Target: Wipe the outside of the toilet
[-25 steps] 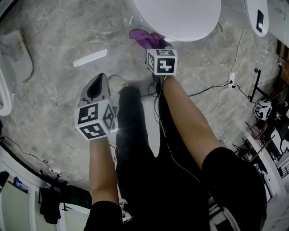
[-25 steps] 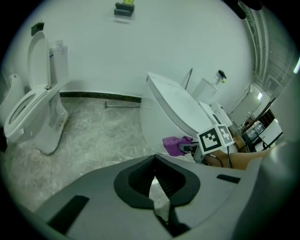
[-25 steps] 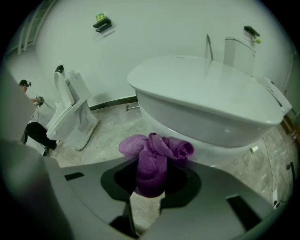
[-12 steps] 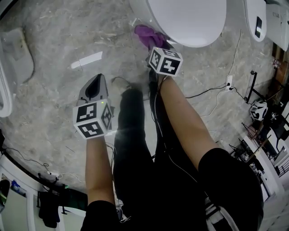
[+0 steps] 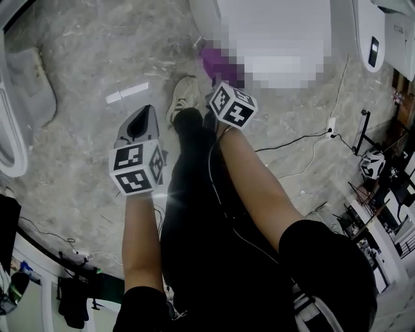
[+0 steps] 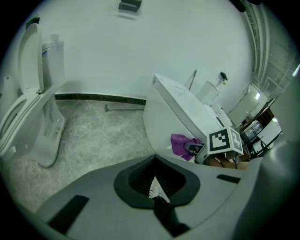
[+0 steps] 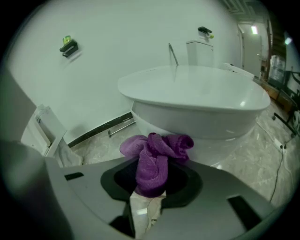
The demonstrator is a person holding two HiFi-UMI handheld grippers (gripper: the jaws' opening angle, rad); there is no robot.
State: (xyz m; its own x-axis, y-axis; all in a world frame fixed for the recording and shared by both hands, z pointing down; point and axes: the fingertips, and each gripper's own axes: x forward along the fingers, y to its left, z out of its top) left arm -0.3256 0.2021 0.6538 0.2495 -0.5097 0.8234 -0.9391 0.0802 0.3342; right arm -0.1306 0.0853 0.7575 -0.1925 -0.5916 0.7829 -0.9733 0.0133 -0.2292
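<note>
The white toilet (image 5: 204, 14) fills the top of the head view, partly under a mosaic patch. In the right gripper view its bowl (image 7: 197, 98) bulges close ahead. My right gripper (image 5: 224, 81) is shut on a bunched purple cloth (image 7: 154, 159), held at the bowl's lower side (image 6: 180, 143). Whether the cloth touches the bowl I cannot tell. My left gripper (image 5: 142, 113) hangs over bare floor to the left, away from the toilet. It is shut, with nothing in it (image 6: 157, 180).
A second toilet (image 6: 33, 108) with its lid up stands at the left. On the marbled floor are a white strip (image 5: 126, 93), cables (image 5: 305, 139) and a socket block (image 5: 332, 123). The person's shoe (image 5: 183, 97) and dark-trousered leg stand between the grippers.
The right gripper has rolled and drawn slightly back from the bowl with the cloth. The left gripper has edged forward toward the white strip. The shoe has stepped forward between the grippers.
</note>
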